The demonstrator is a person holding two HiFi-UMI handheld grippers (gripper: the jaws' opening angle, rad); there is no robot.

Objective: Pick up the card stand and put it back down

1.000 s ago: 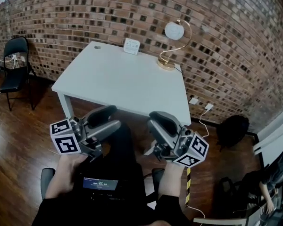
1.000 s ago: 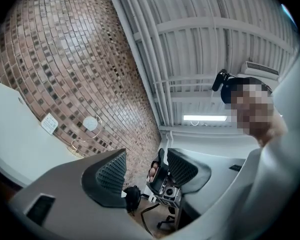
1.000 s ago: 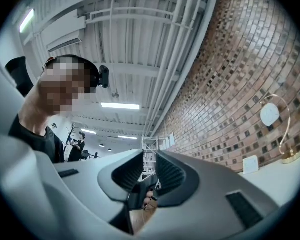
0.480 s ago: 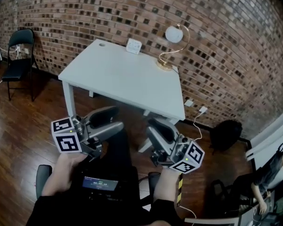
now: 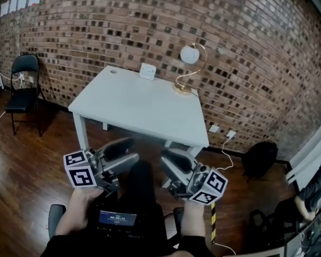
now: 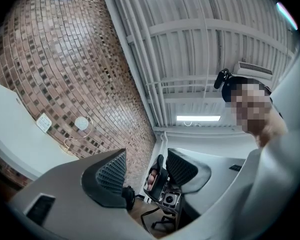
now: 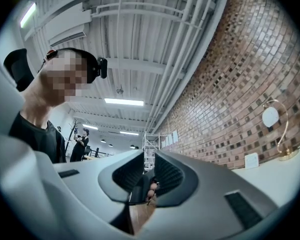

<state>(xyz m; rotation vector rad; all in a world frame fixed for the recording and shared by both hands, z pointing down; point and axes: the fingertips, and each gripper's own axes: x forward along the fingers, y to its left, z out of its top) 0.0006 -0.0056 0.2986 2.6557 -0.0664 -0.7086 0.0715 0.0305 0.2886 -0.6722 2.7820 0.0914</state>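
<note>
Small white card stand (image 5: 147, 70) at the far edge of the white rectangular table (image 5: 134, 103) is too small in head view to make out any print or card on it. Left gripper view cuts that table off at its left edge. Person in dark clothes (image 5: 310, 199) is clipped by head view's right edge.

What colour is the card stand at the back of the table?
White. The card stand shows best in the head view.

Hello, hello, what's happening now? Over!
Left gripper and right gripper open, empty, short of white table. Small white card stand untouched at far edge. Nothing in the way.
</note>
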